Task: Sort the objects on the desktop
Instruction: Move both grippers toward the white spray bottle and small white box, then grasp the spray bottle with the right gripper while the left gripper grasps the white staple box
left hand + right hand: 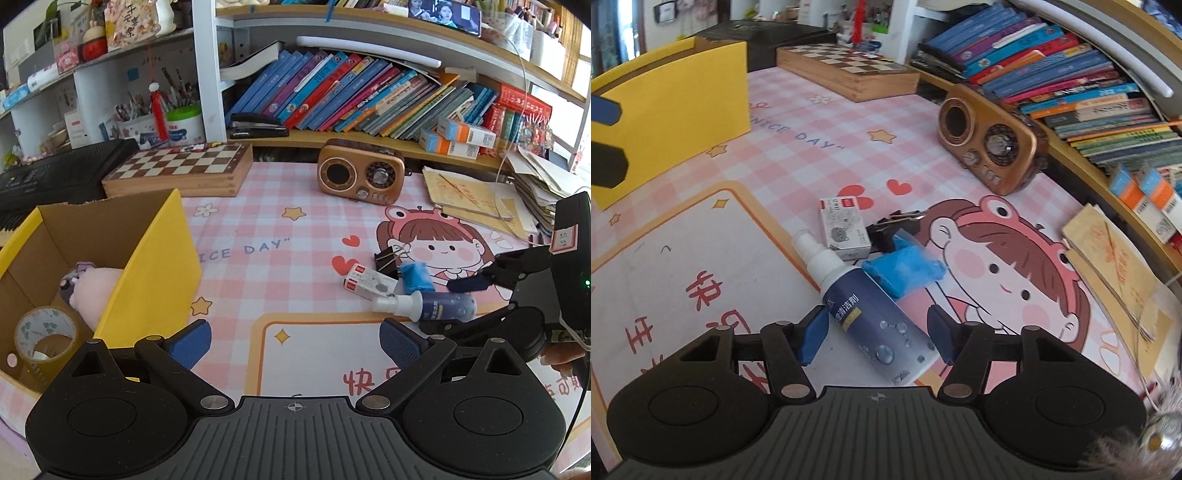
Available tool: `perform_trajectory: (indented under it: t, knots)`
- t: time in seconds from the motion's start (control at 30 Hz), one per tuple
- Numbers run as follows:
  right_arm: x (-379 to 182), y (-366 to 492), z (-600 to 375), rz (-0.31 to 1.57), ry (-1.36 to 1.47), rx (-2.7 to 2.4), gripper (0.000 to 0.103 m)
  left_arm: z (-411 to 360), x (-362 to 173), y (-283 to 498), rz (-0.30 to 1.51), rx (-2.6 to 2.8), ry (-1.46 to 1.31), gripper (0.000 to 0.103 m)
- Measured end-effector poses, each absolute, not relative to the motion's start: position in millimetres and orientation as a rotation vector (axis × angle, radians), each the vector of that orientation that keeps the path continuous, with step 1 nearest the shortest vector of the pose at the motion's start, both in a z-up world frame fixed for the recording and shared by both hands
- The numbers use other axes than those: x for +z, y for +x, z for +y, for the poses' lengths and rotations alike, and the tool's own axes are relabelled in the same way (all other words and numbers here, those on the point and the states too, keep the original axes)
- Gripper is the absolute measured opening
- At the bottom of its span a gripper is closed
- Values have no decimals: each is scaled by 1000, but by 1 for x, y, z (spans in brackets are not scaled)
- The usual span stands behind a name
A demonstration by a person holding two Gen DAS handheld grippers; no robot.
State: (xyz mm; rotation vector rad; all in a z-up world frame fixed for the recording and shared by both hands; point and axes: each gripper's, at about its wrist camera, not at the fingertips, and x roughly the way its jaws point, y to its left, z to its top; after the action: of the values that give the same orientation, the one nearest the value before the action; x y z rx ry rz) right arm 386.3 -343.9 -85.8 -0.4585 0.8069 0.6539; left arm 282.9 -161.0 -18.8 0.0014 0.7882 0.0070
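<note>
Left wrist view: the left gripper (295,341) hovers over the pink checked desk mat (258,229) with its blue pads spread wide and nothing between them. To its left stands the yellow cardboard box (155,266), open at the top; its near wall rises just beside the left pad. Inside the box lie a roll of tape (44,338) and a pink plush toy (94,291). The mat between the box and the cluster of small items is bare and gives free room. The cluster sits right of centre: a spray bottle (439,304) lying on its side, a blue packet (415,277), a small white carton (369,284) and a black binder clip (388,260), all touching or just beside each other. The right gripper (476,295) enters from the right edge, with its fingers straddling the bottle body.

Right wrist view: the right gripper (877,338) straddles the spray bottle (871,310) at its dark blue body. The left pad lies against the bottle; the right pad stands just clear, so the claw is partly closed and not yet pinching. The bottle's white nozzle points away, toward the white carton (846,229). The blue packet (905,267) touches the bottle's right side. The radio (991,147) stands well apart, near the shelf edge. The yellow box (676,107) is far left.
</note>
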Motion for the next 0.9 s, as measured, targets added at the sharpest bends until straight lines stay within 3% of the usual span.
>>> perform_trajectory:
  t: [0.23, 0.9]
  knots:
    - [-79, 371, -346, 866, -470, 693, 32, -168, -20, 290, 793, -17, 5, 99]
    - [-79, 313, -408, 963, -53, 353, 31, -201, -48, 329, 825, -81, 44, 99]
